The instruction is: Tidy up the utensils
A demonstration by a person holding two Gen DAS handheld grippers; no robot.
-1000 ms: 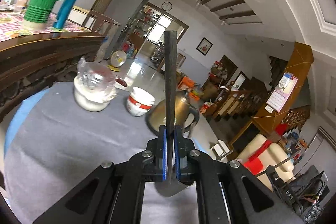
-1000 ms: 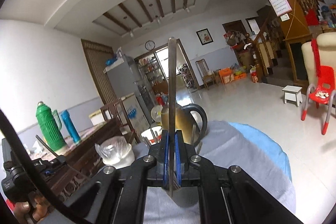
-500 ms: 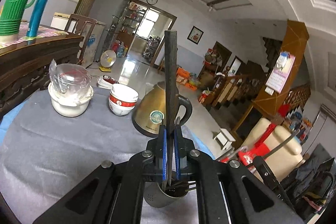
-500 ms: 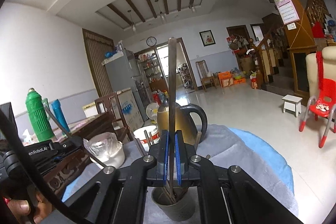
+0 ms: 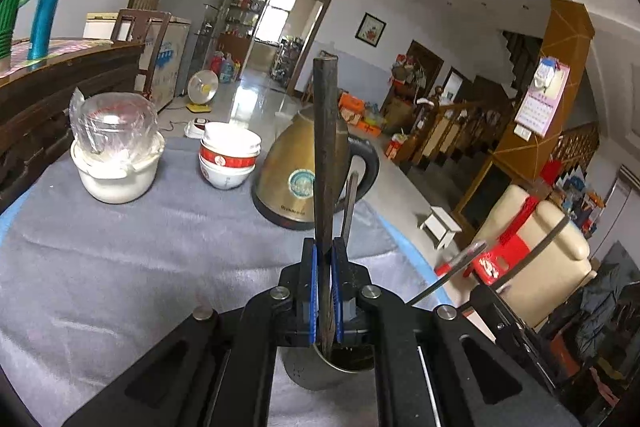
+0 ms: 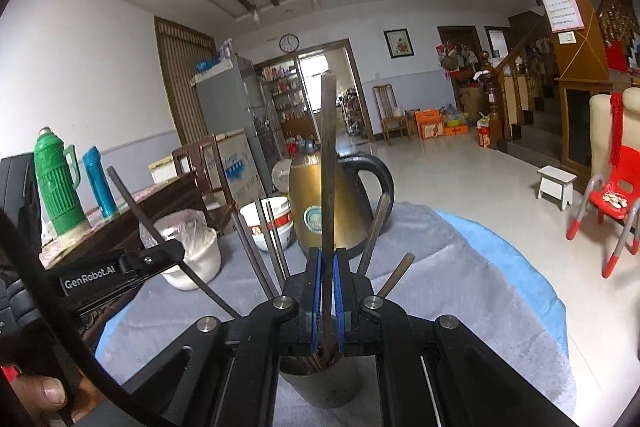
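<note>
Left tool (image 5: 325,301) clamped tight on one upright dark chopstick (image 5: 325,147), lower end inside a metal cup (image 5: 316,373) on the grey-clothed counter (image 5: 120,267). Right tool (image 6: 327,301) likewise pinched shut on another chopstick (image 6: 328,163) above the same cup (image 6: 328,387), more chopsticks (image 6: 276,243) already standing inside. Gold kettle (image 6: 316,203) just behind.

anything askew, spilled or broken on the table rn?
Nothing spilled or damaged. The gold electric kettle, stacked red-and-white bowls and plastic-wrapped white pot stand upright on the grey tablecloth. Chopsticks in the steel utensil cup splay at different angles, which is normal. Each claw holds one dark chopstick upright over it.
</note>
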